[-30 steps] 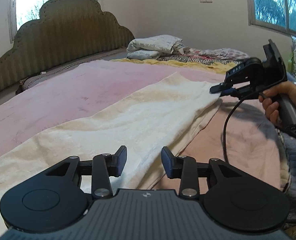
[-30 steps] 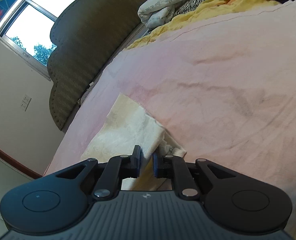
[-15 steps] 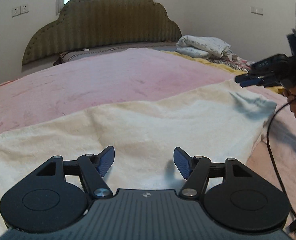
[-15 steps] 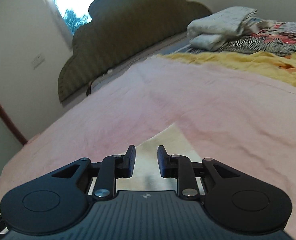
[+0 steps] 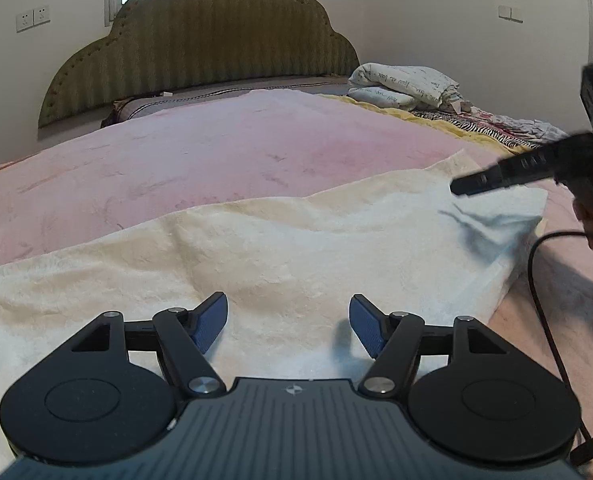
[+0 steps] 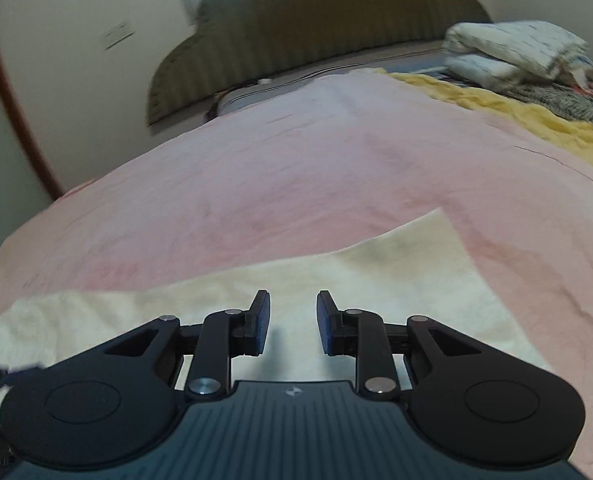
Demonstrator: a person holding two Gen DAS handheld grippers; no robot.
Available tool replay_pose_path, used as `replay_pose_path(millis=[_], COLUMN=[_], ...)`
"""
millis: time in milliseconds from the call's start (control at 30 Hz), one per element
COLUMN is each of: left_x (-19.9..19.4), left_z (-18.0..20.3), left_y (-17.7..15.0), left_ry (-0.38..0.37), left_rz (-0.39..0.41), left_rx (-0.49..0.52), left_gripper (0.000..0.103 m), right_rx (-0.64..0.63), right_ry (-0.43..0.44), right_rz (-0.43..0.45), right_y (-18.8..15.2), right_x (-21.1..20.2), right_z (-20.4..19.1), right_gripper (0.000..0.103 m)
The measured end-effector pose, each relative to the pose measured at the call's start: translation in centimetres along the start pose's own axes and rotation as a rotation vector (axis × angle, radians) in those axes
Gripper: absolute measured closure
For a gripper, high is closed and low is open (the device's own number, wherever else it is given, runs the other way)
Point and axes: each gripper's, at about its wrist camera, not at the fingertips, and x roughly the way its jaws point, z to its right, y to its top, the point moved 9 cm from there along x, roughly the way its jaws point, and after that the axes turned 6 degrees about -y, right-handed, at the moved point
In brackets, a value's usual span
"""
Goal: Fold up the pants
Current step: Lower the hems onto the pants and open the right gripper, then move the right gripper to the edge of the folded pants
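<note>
Both grippers now off the pants [image 5: 296,248]: left gripper [image 5: 288,322] jaws wide, empty; right gripper [image 6: 292,328] jaws narrowly apart, empty. Cream pants flat on pink bedspread [image 5: 176,168]. Fold laid; next regrasp.

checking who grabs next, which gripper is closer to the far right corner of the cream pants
Right. The right gripper hangs just above that end of the cream pants, jaws apart, nothing between. The left gripper sits open over the pants' near middle, further from that corner.
</note>
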Motion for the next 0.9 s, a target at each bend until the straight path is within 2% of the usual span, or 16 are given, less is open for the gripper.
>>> replay_pose_path(millis=[100, 167, 200, 267, 333, 433, 500, 533, 600, 667, 767, 800, 833, 867, 900], left_x=[1.1, 2.0, 2.8, 4.4, 5.7, 5.2, 4.0, 3.4, 2.0, 1.2, 1.1, 1.4, 1.7, 1.9, 2.0], left_z=[-0.2, -0.8, -1.5, -3.1, -4.8, -5.6, -5.0, -4.6, -3.8, -2.9, -1.5, -1.2, -0.9, -0.7, -0.6], left_y=[1.5, 2.5, 3.1, 3.4, 3.4, 3.4, 3.4, 3.2, 2.7, 2.2, 1.3, 0.8, 0.3, -0.1, -0.5], left_ry=[0.034, 0.061, 0.079, 0.128, 0.157, 0.186, 0.174, 0.161, 0.143, 0.128, 0.114, 0.108, 0.104, 0.101, 0.104], left_rz=[-0.022, -0.025, -0.030, -0.077, -0.108, -0.099, -0.085, -0.077, -0.054, -0.033, -0.023, -0.026, -0.036, -0.046, -0.041], left_rx=[0.005, 0.027, 0.028, -0.010, -0.079, -0.126, -0.109, -0.102, -0.098, -0.089, -0.062, -0.055, -0.049, -0.043, -0.035], left_gripper=[0.032, 0.031, 0.031, 0.031, 0.030, 0.031, 0.030, 0.028, 0.023, 0.018, 0.017, 0.017, 0.017, 0.017, 0.016], right_rx=[-0.184, -0.347, -0.422, -0.476, -0.461, -0.407, -0.445, -0.433, -0.347, -0.230, -0.005, 0.032, 0.045, 0.032, 0.001], right_ry=[0.055, 0.022, -0.005, -0.080, -0.135, -0.043, -0.057, -0.062, -0.091, -0.108, -0.046, 0.000, 0.036, 0.047, 0.027], right_rz=[-0.077, -0.143, -0.140, -0.111, -0.073, -0.062, -0.102, -0.082, -0.027, 0.068, 0.110, 0.118, 0.119, 0.106, 0.085], right_y=[-3.2, -5.6, -6.3, -6.5, -5.8, -6.1, -7.5, -7.5, -6.5, -5.2, -4.2, -4.2, -4.3, -4.5, -5.0], right_x=[-1.1, -1.5, -1.9, -3.0, -3.9, -4.4, -3.7, -3.8, -4.9, -6.6, -8.1, -8.3, -8.2, -7.7, -7.0], right_z=[-3.4, -4.8, -5.0, -4.7, -4.4, -4.7, -4.7, -4.4, -3.3, -1.4, 0.8, 0.8, 0.7, 0.3, 0.0], right_gripper=[0.078, 0.074, 0.072, 0.044, 0.042, 0.042, 0.040, 0.038, 0.038, 0.038, 0.037, 0.036, 0.031, 0.024, 0.022])
